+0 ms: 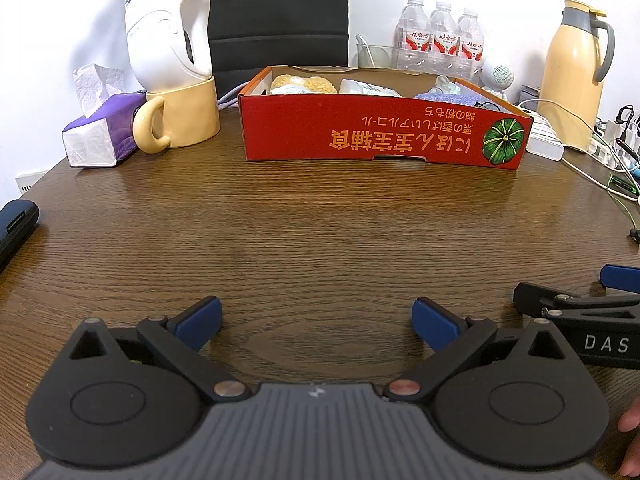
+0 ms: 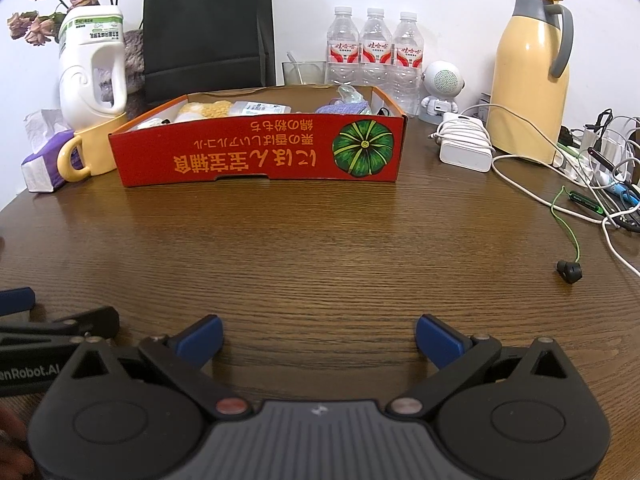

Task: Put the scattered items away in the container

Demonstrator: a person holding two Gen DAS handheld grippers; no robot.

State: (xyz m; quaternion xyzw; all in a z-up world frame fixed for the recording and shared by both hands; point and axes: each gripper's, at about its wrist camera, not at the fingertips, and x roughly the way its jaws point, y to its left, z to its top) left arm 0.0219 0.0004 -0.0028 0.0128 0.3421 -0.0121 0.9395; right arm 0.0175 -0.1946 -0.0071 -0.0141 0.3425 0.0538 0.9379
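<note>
Red box (image 1: 384,132) stands at the worktop's (image 1: 304,240) far side, its contents half hidden by its front wall; left tongs (image 1: 316,322) and right tongs (image 2: 320,338) gape apart, empty, mug (image 1: 180,114) beside

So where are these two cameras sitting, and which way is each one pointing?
Left wrist view: rides on the left claw, looking forward and down across the wooden table at the red box; its open blue fingers show, with the right claw at the right edge.
Right wrist view: rides on the right claw, facing the same way; the left claw pokes in at the left.
Both share the box, yellow mug, water bottles and yellow jug.
</note>
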